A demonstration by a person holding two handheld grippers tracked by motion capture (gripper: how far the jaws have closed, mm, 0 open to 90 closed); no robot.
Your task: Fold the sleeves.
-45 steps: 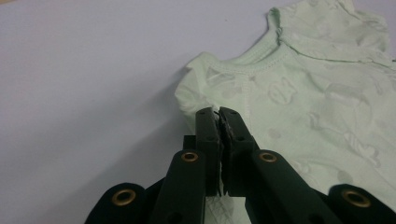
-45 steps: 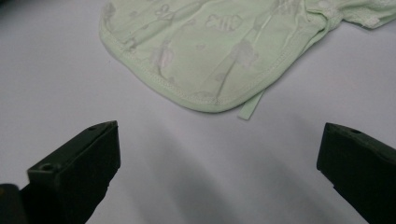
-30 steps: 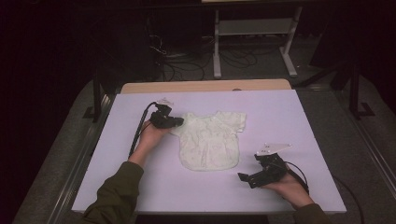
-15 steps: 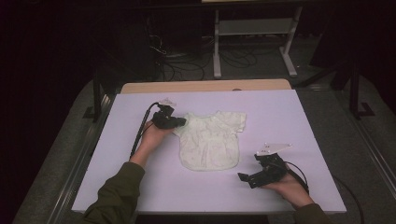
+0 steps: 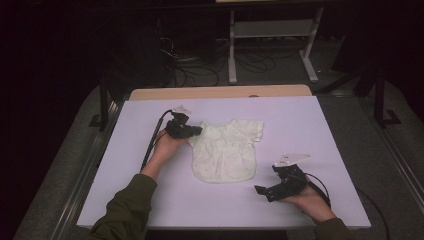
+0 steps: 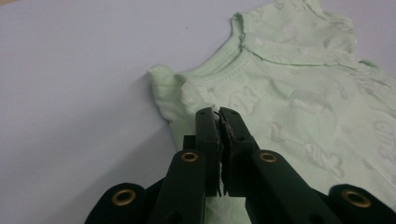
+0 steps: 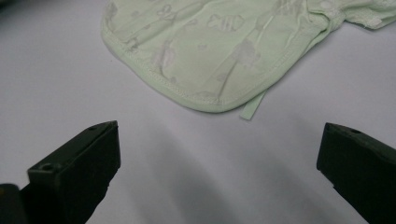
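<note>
While the small green shirt point(image 5: 225, 152) lies flat in the middle of the white table point(image 5: 320, 120), the left gripper point(image 5: 192, 132) sits at the shirt's left shoulder. In the left gripper view, its two black jaws are pressed tight together, and a little bit of the green cloth point(image 6: 289, 93) is pinched between them, right by the short sleeve point(image 6: 163, 88) and the neck band point(image 6: 224, 70). The person's left hand point(image 5: 167, 147) holds this gripper from below, and a black cable point(image 5: 151, 145) runs back along the arm in the dark green sleeve point(image 5: 125, 210).

Down by the near right corner of the table, the right gripper point(image 5: 265, 191) rests in the person's right hand point(image 5: 310, 200). It is well apart from the shirt and touches nothing. In the right gripper view, its two jaws stand wide apart, one at each side, with only bare table between them. The round bottom hem point(image 7: 187, 95) of the shirt lies ahead of them, and a thin strip of green cloth point(image 7: 252, 107) sticks out from under the hem.

The shirt has soft raised shapes all over it. Its other sleeve point(image 5: 252, 129) points to the far right side.
</note>
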